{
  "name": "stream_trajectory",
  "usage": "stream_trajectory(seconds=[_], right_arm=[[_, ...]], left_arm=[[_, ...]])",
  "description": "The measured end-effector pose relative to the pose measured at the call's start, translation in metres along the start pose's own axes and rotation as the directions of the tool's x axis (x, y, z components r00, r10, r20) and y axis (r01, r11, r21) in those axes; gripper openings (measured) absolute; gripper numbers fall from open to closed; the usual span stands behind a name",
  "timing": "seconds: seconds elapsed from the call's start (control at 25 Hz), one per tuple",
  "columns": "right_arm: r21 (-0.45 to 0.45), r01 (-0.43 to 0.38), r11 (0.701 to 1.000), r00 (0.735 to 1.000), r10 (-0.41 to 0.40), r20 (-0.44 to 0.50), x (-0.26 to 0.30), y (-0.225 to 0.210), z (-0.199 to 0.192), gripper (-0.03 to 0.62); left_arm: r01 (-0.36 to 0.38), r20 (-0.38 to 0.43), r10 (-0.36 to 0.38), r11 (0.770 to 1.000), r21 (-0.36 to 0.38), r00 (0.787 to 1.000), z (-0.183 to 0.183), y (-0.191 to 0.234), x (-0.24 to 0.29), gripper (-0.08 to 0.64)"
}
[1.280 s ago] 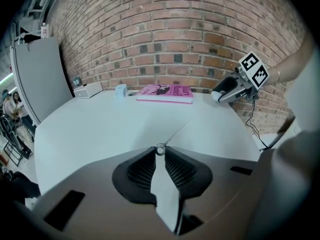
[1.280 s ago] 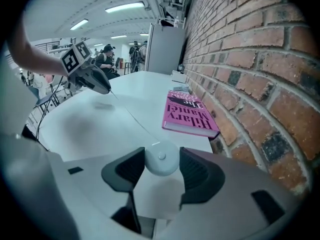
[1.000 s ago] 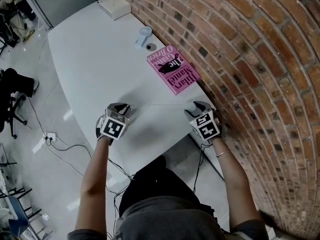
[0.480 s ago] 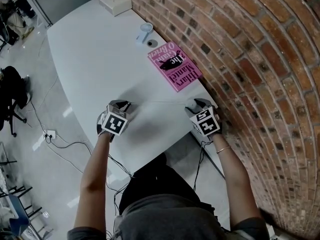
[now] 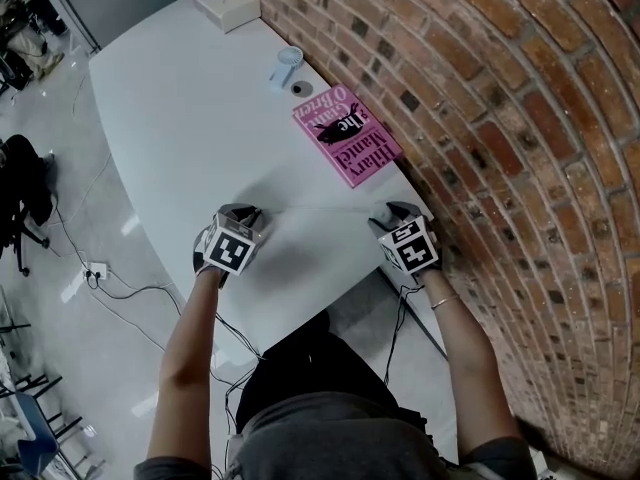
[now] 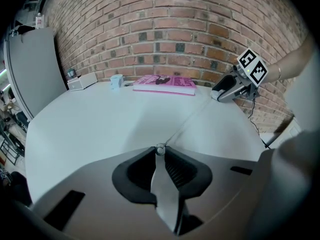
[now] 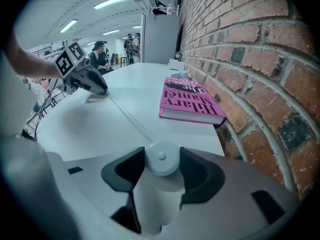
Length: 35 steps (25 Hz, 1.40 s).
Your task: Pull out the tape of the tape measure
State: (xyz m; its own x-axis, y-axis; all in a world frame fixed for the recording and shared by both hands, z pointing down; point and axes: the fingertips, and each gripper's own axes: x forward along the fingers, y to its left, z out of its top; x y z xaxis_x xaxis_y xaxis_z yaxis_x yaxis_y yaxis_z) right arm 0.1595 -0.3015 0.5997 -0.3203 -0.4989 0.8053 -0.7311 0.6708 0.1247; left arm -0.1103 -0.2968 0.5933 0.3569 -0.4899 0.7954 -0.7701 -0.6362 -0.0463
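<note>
Left gripper [image 5: 243, 215] and right gripper [image 5: 392, 211]: grey shells with black ribbed pads [image 7: 197, 174], each carrying a cube [image 5: 228, 251] of black-and-white square markers. A black cable [image 5: 399, 320] trails beneath. Wearer: grey short-sleeved top [image 5: 330, 438], dark trousers [image 5: 310, 363], thin bracelet [image 5: 445, 304].

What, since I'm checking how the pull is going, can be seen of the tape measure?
The tape measure has a small, round, pale case with a centre button, seemingly plastic, clamped between the right gripper's jaws. Its thin tape is drawn out in a straight, taut line over the white table to the left gripper, whose jaws are shut on its end tab.
</note>
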Motion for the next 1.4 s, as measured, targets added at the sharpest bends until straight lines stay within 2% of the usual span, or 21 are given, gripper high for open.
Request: stream_trajectory(seconds=[0.72,0.92,1.16,1.4], right_arm=[[0.101,-0.087,0.991,0.996,0.087,0.006,0.003,-0.002,-0.007,0.232],[0.099,-0.079,0.992,0.997,0.078,0.016,0.003,-0.005,-0.004,0.244],[0.085,-0.059,0.995,0.998,0.057,0.029,0.0,-0.005,-0.002,0.244],[0.155,-0.045,0.987,0.992,0.025,0.126,-0.018,-0.004,0.014,0.226]], left_arm=[[0.023,-0.015,-0.023,1.0,-0.003,1.0,-0.005,-0.002,0.003,0.071],[0.005,-0.012,-0.005,1.0,-0.003,1.0,-0.002,0.001,0.002,0.071],[0.02,0.009,-0.019,0.999,-0.033,1.0,0.0,0.0,0.001,0.081],[-0.027,0.09,0.034,0.997,-0.078,0.995,0.015,0.006,-0.012,0.087]])
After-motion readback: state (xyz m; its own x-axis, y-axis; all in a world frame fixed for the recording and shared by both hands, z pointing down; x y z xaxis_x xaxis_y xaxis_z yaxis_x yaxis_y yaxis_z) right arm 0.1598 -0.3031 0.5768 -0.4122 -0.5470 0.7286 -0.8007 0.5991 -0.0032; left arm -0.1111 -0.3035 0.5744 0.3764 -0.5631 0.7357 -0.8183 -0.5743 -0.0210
